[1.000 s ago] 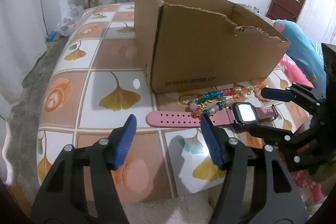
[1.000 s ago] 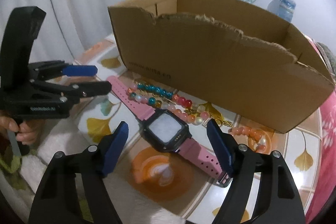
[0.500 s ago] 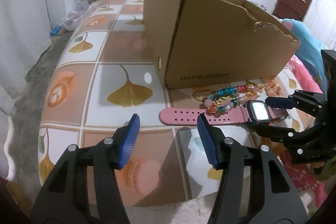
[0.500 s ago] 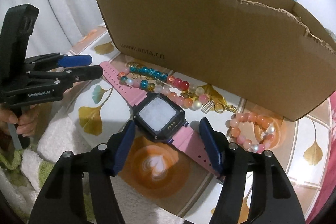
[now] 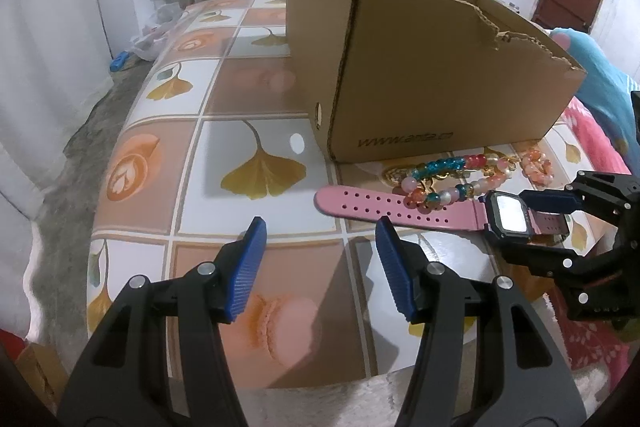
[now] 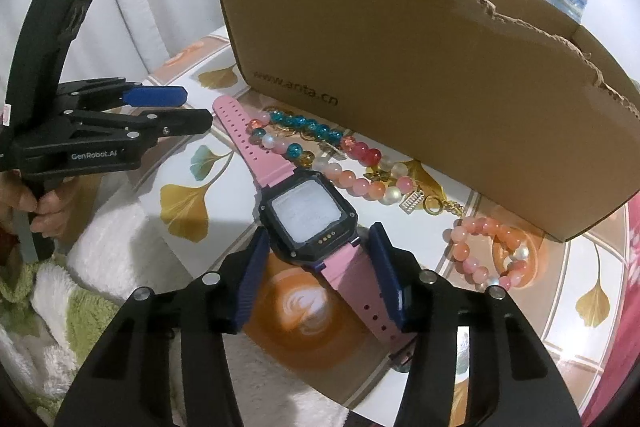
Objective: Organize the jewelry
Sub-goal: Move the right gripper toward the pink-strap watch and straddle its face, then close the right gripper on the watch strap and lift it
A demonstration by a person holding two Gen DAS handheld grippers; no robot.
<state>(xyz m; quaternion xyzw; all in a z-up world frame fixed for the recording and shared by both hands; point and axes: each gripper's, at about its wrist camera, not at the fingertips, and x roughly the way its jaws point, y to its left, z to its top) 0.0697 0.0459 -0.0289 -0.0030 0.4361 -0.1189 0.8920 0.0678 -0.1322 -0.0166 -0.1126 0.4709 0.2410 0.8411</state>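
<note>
presently the watch (image 6: pixel 308 215) lies flat on the tiled worktop (image 5: pixel 248 131), in front of the cardboard box (image 6: pixel 420 75). it has a black square case with a pale blank screen and a pink perforated strap running out both ways. the strap's far end lies under a bracelet of teal, pink and clear beads (image 6: pixel 320 143); a second bracelet of peach beads (image 6: pixel 484 255) lies apart to the right, near the box corner, with a small gold charm (image 6: pixel 428 205) between.

the right gripper (image 6: pixel 316 267) straddles the watch at the near strap just below the case; its jaws have just been closing, and the blue fingers (image 6: pixel 252 275) stand just beside the strap edges, contact not confirmable.

the left gripper (image 5: pixel 320 267) hovers over bare worktop short of the strap tip, fingers apart, nothing between them.
</note>
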